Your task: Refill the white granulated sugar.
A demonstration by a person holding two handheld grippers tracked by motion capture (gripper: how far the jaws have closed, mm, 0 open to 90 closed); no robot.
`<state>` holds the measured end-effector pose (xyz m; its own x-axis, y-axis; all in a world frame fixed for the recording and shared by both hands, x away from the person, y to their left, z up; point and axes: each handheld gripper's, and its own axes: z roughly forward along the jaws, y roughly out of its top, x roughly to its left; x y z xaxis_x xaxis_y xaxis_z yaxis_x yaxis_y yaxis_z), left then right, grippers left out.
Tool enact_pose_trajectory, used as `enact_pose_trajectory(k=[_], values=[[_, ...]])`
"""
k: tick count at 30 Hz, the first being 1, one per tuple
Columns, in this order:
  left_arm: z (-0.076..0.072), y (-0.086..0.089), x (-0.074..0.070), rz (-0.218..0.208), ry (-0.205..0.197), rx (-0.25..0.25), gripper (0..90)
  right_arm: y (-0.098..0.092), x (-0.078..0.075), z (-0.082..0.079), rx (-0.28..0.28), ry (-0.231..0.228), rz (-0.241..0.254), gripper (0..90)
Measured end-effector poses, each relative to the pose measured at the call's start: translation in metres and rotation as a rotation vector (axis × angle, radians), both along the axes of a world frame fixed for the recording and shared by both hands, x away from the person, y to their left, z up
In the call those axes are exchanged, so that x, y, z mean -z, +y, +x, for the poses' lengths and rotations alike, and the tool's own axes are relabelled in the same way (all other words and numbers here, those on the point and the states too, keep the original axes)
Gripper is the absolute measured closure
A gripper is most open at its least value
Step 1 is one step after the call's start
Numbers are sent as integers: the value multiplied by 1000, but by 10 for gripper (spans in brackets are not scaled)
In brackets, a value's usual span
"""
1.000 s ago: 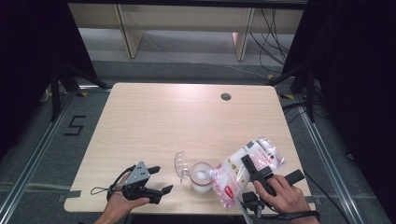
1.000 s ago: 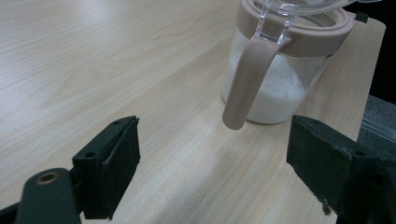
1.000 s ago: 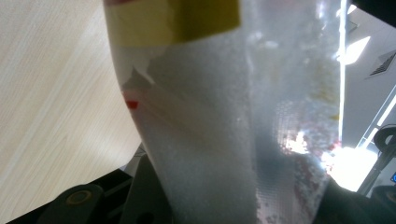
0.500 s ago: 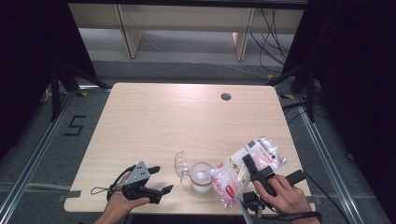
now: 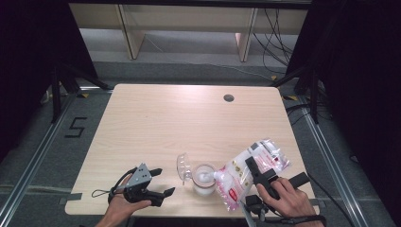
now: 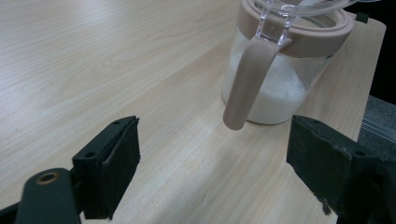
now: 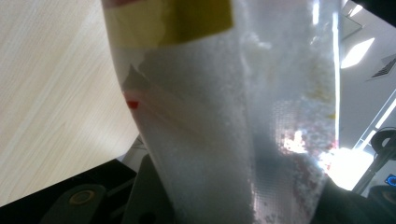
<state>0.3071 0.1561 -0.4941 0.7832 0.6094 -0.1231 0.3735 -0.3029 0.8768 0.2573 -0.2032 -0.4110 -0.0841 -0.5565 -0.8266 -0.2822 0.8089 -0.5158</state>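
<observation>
Your right gripper (image 5: pixel 255 171) has its jaws clamped on a clear plastic bag (image 5: pixel 249 168) of white granules, which could be sugar or salt. You hold the bag tilted, its lower end over the open mouth of the jar (image 5: pixel 204 178) and its upper end raised toward the table's right edge. In the right gripper view the bag (image 7: pixel 224 121) sits right against the camera, a yellow label at its top and a red mark on its side, and the grains pack its lower part; the pads themselves are hidden behind the plastic, so how deep the hold goes I cannot tell.

The jar stands upright on the wooden table (image 5: pixel 179 118), near its front edge, between your two hands. It is clear, with a pinkish-beige collar and handle (image 6: pixel 247 79), and its clear lid (image 5: pixel 182 165) is swung open to the left. A layer of white granules (image 6: pixel 280 95) lies in its bottom.

Your left gripper (image 5: pixel 158 182) rests low at the front left of the table, well apart from the jar. Its jaws stand wide and hold nothing; in the left gripper view they frame bare tabletop, with the jar beyond them.
</observation>
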Motion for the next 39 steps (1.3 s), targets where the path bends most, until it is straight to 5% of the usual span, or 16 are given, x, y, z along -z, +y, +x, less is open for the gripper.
enact_pose_trajectory(k=[28, 36, 39], values=[[0, 0, 0, 0, 1, 1, 169, -2, 3, 3, -13, 33, 33, 717], [0, 0, 0, 7, 0, 5, 169, -5, 4, 2, 6, 47, 105, 718], [0, 0, 0, 11, -1, 7, 169, -5, 3, 4, -12, 52, 85, 718]])
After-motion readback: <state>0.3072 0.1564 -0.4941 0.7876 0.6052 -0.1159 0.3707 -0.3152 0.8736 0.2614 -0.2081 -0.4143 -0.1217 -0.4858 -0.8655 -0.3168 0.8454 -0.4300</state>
